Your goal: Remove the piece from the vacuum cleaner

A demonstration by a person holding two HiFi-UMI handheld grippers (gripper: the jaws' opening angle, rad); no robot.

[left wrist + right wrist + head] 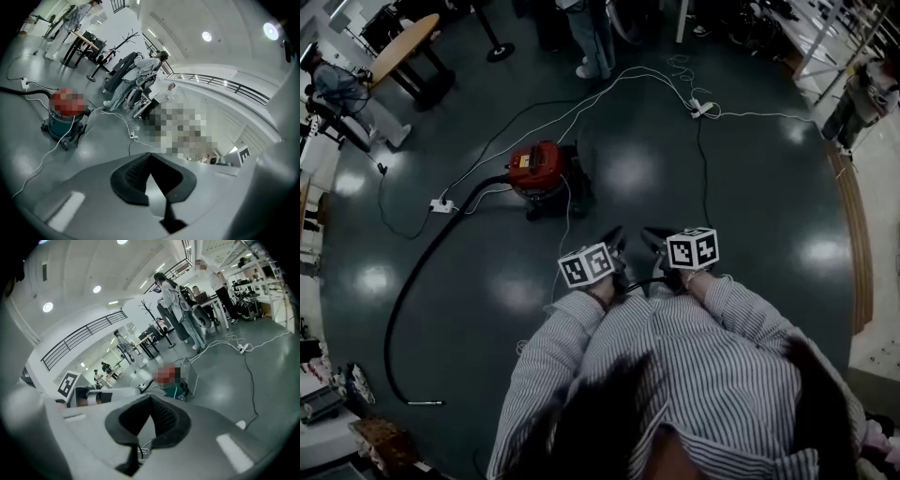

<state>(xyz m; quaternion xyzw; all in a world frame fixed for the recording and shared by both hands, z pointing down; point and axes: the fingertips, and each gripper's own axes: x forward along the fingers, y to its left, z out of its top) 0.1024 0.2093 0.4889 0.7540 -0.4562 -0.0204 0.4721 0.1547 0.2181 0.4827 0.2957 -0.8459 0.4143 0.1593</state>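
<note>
A vacuum cleaner [538,170] with a red top stands on the dark floor ahead of me. Its black hose [411,281] curves left and back to a nozzle end near my left side. Both grippers are held low in front of my body, well short of the vacuum and touching nothing. My left gripper [612,242] is shut and empty; its view shows the vacuum [65,117] to the left, beyond the shut left gripper [150,157]. My right gripper [656,240] is shut and empty too; past the right gripper [151,398] the vacuum [177,389] stands in the middle distance.
White cables run over the floor to a power strip [442,204] left of the vacuum and another [703,108] at the back right. A person [592,37] stands behind the vacuum, and a round table [405,45] stands at the back left. Shelving lines the right edge.
</note>
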